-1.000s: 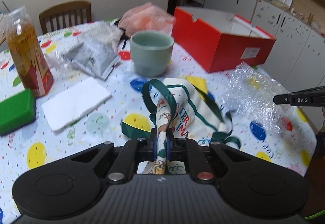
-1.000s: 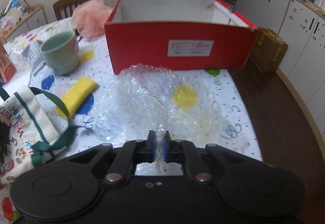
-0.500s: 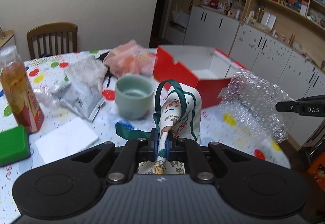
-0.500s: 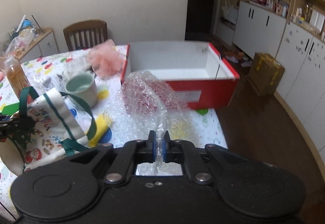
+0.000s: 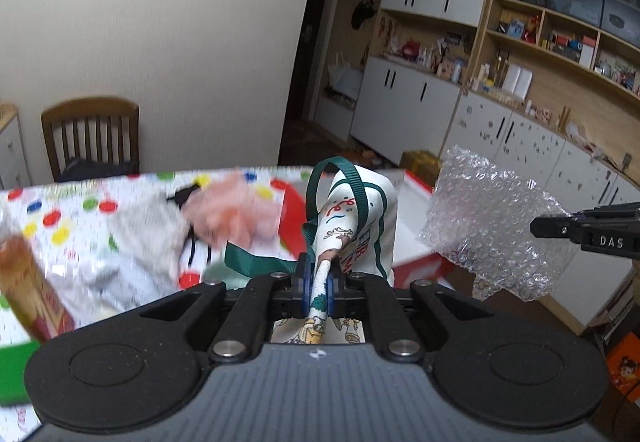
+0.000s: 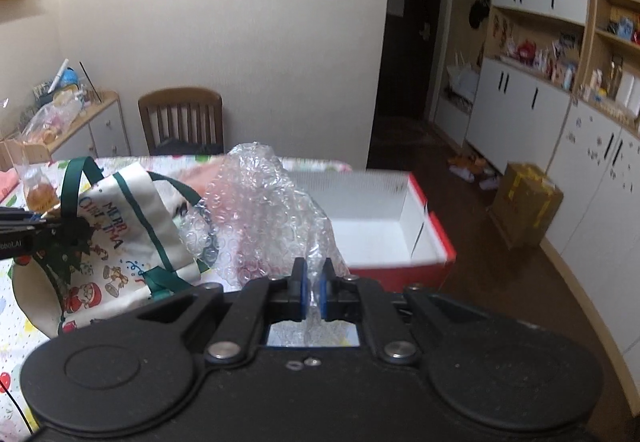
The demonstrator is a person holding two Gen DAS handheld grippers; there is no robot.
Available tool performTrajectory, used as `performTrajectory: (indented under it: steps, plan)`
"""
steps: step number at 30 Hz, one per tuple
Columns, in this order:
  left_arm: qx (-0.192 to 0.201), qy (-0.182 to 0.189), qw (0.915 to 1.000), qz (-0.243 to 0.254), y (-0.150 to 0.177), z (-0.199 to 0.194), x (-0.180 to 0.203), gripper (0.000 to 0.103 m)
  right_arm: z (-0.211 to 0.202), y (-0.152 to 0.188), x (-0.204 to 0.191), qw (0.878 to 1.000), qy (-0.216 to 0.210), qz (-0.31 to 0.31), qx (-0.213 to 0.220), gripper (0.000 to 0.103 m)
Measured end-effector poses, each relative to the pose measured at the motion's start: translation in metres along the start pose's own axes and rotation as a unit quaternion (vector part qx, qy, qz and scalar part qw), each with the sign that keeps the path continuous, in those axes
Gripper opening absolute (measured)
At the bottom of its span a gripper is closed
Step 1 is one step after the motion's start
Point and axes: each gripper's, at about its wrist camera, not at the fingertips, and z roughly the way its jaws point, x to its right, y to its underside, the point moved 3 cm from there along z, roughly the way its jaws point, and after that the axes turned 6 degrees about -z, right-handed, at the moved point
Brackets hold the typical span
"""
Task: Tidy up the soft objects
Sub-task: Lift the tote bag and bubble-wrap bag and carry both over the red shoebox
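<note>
We hold two soft things at once, both clear of the table (image 5: 100,197). Our left gripper (image 5: 316,280) is pinched tight on a fold of the Christmas bag (image 5: 352,217), which hangs up in front of it with its green strap looping over the top. Our right gripper (image 6: 310,292) is clamped on a bunch of bubble wrap (image 6: 264,213), the sheet billowing up ahead of the jaws.

We judge this to be the carry step: both pieces are picked up and need a home. The open red box (image 6: 384,226) sits just beyond the wrap, its white inside bare as far as we can see. The next move likely calls for bringing each hand over the box and easing the jaws apart there, one at a time so the loose sheet and straps do not snag.
</note>
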Motion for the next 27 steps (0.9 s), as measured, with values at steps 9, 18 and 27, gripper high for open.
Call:
performTrajectory:
  steps: [9, 18, 27]
  plan:
    - [0.043, -0.038, 0.9984, -0.002, -0.050, 0.027, 0.041, 0.007, 0.024, -0.033, 0.038, 0.999, -0.018, -0.024, 0.035, 0.005]
    - [0.055, -0.085, 0.9948, -0.008, -0.085, 0.080, 0.081, 0.007, 0.064, -0.048, 0.081, 0.998, -0.035, -0.025, 0.037, 0.005]
    - [0.053, -0.126, 0.9901, -0.032, -0.103, 0.139, 0.104, 0.007, 0.106, -0.047, 0.109, 0.998, -0.048, -0.034, 0.020, 0.005]
